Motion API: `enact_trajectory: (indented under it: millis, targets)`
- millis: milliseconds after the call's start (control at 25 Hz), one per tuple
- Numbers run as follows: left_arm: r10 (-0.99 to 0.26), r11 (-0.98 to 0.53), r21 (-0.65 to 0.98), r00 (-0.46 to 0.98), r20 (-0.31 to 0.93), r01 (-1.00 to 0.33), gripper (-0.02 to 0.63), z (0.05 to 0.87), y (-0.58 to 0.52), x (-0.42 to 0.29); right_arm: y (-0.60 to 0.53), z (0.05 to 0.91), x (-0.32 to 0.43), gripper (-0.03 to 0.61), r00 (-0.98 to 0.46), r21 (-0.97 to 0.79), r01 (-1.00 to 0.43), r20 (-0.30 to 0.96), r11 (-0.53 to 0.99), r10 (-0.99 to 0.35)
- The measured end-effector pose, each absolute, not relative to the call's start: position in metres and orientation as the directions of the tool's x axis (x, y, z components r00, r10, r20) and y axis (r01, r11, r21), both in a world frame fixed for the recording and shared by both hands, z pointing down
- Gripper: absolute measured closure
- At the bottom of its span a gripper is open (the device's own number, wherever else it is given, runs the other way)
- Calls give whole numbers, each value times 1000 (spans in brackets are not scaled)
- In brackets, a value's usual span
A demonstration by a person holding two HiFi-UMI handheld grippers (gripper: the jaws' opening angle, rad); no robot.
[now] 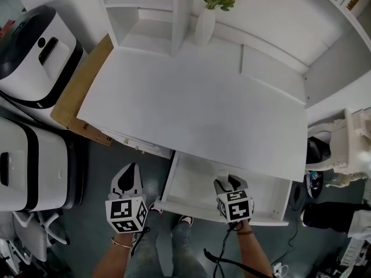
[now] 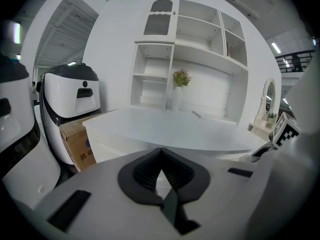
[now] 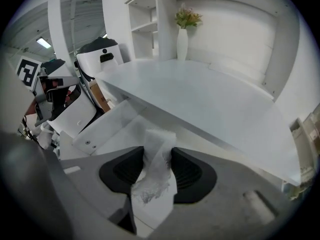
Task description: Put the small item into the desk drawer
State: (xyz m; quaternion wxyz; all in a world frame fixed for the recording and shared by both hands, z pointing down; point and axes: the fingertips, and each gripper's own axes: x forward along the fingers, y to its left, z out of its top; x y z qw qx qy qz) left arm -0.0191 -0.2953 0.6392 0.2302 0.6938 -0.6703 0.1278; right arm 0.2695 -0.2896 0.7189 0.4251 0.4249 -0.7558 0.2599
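The small item (image 3: pixel 155 176) is a crumpled white tissue-like wad, standing up between the pads of my right gripper (image 3: pixel 158 151), which is shut on it. In the head view that right gripper (image 1: pixel 225 184) hangs over the inside of the open white desk drawer (image 1: pixel 194 184), which is pulled out from under the white desk top (image 1: pixel 203 103). The same drawer (image 3: pixel 112 129) lies below and ahead in the right gripper view. My left gripper (image 1: pixel 128 174) is left of the drawer, above the floor. Its jaws meet at the tips (image 2: pixel 161 151) with nothing between them.
At the back of the desk stand a white vase with flowers (image 1: pixel 206 22) and a shelf unit (image 1: pixel 145 10). Large white and black appliances (image 1: pixel 35 57) and a cardboard box (image 1: pixel 81 91) crowd the left side. The person's shoes (image 1: pixel 185 220) are under the drawer front.
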Motion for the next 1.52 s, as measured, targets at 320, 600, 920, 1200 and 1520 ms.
enact_trajectory:
  millis: [320, 600, 920, 1200, 1520]
  targets:
    - [-865, 21, 152, 58, 499, -988, 607, 651, -304, -19, -300, 756, 273, 407, -256, -41, -870, 889, 491, -380]
    - [-860, 5, 153, 74, 505, -988, 607, 656, -309, -9, -304, 772, 274, 407, -256, -47, -872, 892, 486, -373]
    - [-858, -15, 159, 94, 504, -987, 607, 657, -310, 1, -305, 773, 273, 379, -282, -80, -882, 880, 464, -382]
    - [-863, -22, 161, 100, 495, -987, 607, 650, -307, 1, -303, 754, 276, 377, -286, -83, -898, 857, 433, -429]
    - [-869, -65, 176, 142, 474, -982, 607, 632, -301, 11, -292, 709, 276, 383, -277, -94, -937, 788, 337, -550]
